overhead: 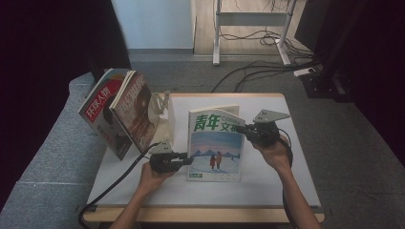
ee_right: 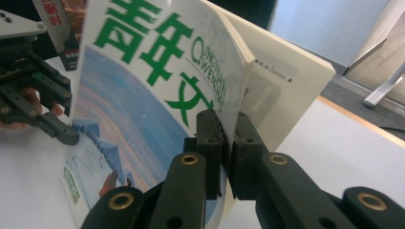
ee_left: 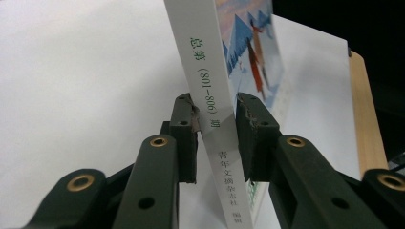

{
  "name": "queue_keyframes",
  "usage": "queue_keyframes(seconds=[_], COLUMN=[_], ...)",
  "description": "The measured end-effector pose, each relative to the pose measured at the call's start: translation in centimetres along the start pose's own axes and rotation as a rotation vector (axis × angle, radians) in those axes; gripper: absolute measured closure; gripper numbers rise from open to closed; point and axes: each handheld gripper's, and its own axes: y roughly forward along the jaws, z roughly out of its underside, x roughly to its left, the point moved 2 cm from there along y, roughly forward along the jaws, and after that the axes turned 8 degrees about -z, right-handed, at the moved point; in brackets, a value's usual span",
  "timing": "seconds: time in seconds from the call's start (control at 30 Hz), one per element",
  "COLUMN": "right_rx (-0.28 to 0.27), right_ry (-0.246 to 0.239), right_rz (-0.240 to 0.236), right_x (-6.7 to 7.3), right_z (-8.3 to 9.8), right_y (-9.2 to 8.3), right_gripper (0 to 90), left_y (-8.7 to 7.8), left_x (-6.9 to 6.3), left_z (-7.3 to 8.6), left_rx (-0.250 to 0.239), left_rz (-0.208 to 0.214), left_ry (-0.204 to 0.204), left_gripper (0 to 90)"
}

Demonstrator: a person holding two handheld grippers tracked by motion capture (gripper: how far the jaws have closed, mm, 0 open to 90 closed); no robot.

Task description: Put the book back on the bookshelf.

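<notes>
A magazine (overhead: 215,148) with green characters and a snowy scene on its cover stands upright on the white table (overhead: 267,186). My left gripper (overhead: 190,160) comes in level at its lower left. In the left gripper view the left gripper (ee_left: 215,114) has a jaw on each side of the white spine (ee_left: 205,62), pads against it. My right gripper (overhead: 239,129) holds the upper right edge. In the right gripper view the right gripper (ee_right: 228,126) is shut on the front cover and pages (ee_right: 143,95), with the back sheet splayed behind. The left gripper (ee_right: 33,95) also shows there at the far left.
Two magazines (overhead: 102,112) (overhead: 136,109) lean against a white bookend (overhead: 165,114) at the table's back left. The table's wooden edge (ee_left: 365,119) runs close to the standing magazine. Desk legs and cables (overhead: 248,33) lie on the floor behind.
</notes>
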Motion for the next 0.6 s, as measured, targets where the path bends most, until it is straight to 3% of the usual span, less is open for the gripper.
queue_keyframes(seconds=[0.13, 0.3, 0.43, 0.6], right_rx=[-0.015, -0.036, -0.047, -0.05], right_ry=[-0.01, -0.028, -0.028, -0.018], right_rz=[0.007, -0.017, -0.025, -0.024], right_x=[0.3, 0.9, 1.0, 0.6], right_z=[-0.8, -1.6, -1.5, -0.9], right_y=[0.1, 0.1, -0.4, -0.8], right_gripper=[82.7, 79.3, 67.9, 60.2], left_y=[-0.8, -1.6, -1.8, -1.9], left_x=[-0.7, -1.6, -1.9, -2.2], left_z=[0.2, 0.7, 0.9, 1.0], left_rx=[-0.006, -0.018, -0.027, -0.036], left_rz=[0.003, -0.012, -0.012, -0.021], left_ry=[0.037, 0.068, 0.07, 0.077], left_gripper=[72.2, 73.7, 74.2, 74.3])
